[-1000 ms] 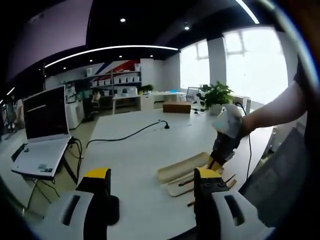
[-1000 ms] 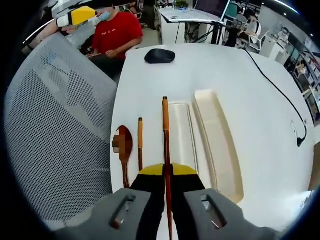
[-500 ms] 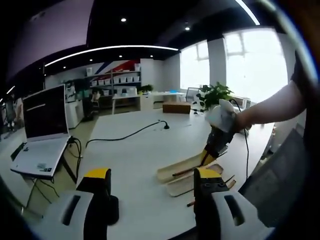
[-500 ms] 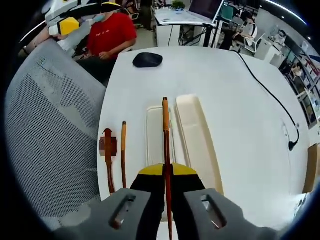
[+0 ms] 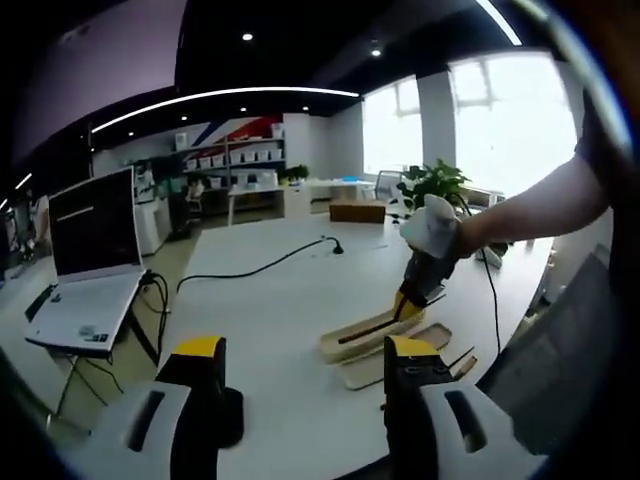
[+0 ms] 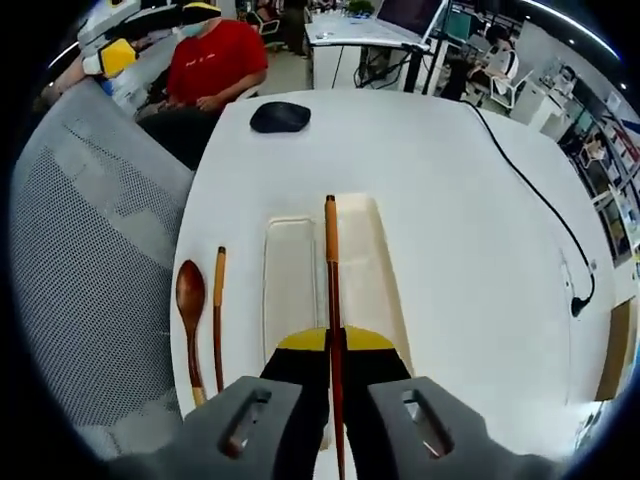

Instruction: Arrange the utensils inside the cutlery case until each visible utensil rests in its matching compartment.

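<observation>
The right gripper (image 6: 333, 345) is clamping a chopstick (image 6: 331, 290) above the cutlery case (image 6: 375, 280); released askew, it risks straddling the divider. Left of the case, a spoon (image 6: 189, 300) and second chopstick (image 6: 217, 310) are waiting. The left gripper (image 5: 300, 385) is hovering unclenched, empty.

Open-plan office: white desks (image 5: 290, 290), laptop (image 5: 85, 260), mesh chair (image 6: 90, 270).

Beyond the fingertips in the right gripper view: black computer mouse (image 6: 280, 117) on white table (image 6: 470, 230), black cable (image 6: 545, 215) to the right, grey mesh chair back (image 6: 85, 270) to the left. Left of the fingers in the left gripper view: open laptop (image 5: 85, 260); ahead, potted plant (image 5: 432, 186)
</observation>
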Action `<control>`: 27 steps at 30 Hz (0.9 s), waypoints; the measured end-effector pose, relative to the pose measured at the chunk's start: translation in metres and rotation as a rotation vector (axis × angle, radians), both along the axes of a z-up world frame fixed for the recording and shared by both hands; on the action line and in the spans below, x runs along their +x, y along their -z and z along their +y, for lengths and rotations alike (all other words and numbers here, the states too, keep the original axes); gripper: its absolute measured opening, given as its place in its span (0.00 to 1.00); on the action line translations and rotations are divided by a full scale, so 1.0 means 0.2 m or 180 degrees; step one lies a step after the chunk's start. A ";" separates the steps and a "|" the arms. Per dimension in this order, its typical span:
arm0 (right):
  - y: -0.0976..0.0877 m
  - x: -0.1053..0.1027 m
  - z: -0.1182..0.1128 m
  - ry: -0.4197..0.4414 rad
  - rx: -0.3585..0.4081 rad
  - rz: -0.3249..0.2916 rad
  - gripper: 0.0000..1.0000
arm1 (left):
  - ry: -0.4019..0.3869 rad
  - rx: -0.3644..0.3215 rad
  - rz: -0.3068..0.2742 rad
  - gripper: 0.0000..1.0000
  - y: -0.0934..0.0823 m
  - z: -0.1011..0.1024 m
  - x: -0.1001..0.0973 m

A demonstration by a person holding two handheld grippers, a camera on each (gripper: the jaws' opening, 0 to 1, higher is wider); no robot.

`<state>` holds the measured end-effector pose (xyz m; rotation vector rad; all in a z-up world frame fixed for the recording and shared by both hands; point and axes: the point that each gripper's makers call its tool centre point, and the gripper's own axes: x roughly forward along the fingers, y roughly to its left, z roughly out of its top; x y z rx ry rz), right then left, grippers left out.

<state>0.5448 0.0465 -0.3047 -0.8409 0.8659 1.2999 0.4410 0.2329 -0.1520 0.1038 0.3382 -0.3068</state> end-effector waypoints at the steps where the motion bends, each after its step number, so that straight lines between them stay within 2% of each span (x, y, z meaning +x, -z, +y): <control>1: 0.01 0.01 0.00 -0.0020 -0.0026 -0.0007 0.00 | -0.0004 0.0001 0.0010 0.66 0.00 0.00 0.00; 8: 0.05 0.06 0.03 -0.0077 -0.0053 0.0001 0.00 | -0.0074 0.0015 0.0052 0.66 0.02 0.03 0.00; 20: 0.11 0.08 0.06 -0.0169 -0.0097 0.0016 0.00 | -0.0092 -0.0025 0.0119 0.66 0.03 0.03 0.00; 27: 0.13 0.08 0.07 -0.0124 -0.0059 0.0068 0.00 | -0.0109 -0.0029 0.0155 0.66 0.04 0.04 0.00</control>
